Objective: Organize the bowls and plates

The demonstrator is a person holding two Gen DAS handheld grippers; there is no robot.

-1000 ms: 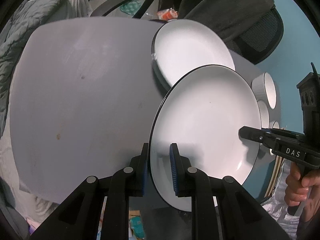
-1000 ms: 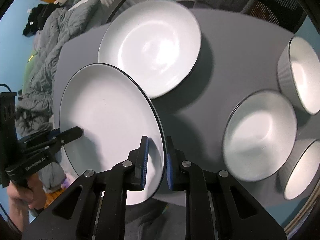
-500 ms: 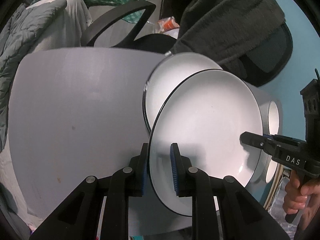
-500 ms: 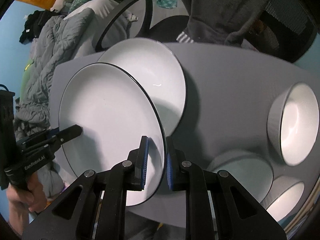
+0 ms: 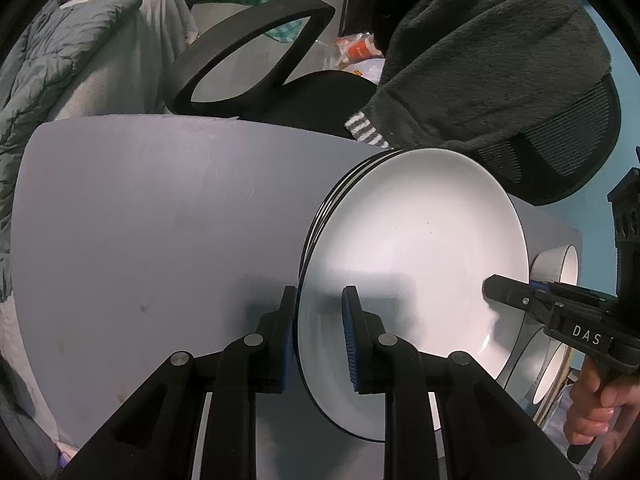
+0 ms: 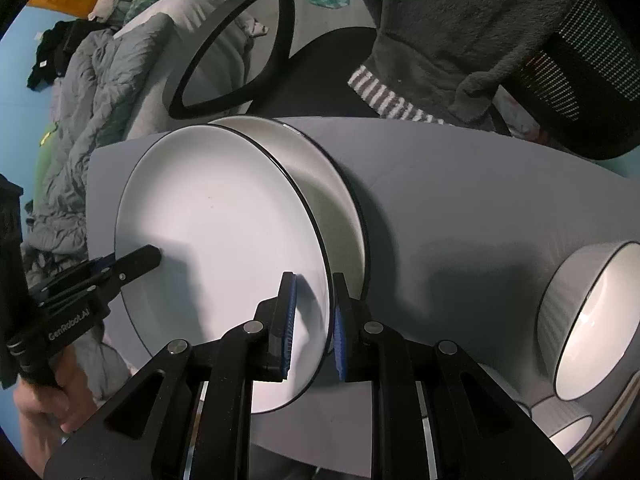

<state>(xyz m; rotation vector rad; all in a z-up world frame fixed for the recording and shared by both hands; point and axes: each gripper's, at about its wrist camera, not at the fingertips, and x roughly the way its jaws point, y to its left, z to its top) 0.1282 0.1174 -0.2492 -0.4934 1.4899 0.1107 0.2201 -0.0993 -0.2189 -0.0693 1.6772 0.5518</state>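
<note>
A white plate with a black rim [image 5: 416, 248] is held by both grippers just above a stack of like plates [image 5: 340, 196] on the grey table [image 5: 140, 220]. My left gripper [image 5: 318, 336] is shut on the plate's near left rim. My right gripper [image 6: 312, 320] is shut on the plate's right rim [image 6: 224, 240]. The stack's top plate [image 6: 340, 208] shows behind the held one. Each view shows the other gripper's fingers on the plate's opposite edge, the right one [image 5: 520, 300] and the left one [image 6: 132, 260].
White bowls with black rims [image 6: 592, 316] sit on the table's right side, also in the left wrist view [image 5: 560, 268]. An office chair with a dark fleece garment [image 5: 480, 60] stands behind the table. Grey bedding [image 6: 88, 92] lies at the left.
Both grippers have carried the plate forward and down over the stack. The plate now nearly covers the stack. Both grips are unchanged.
</note>
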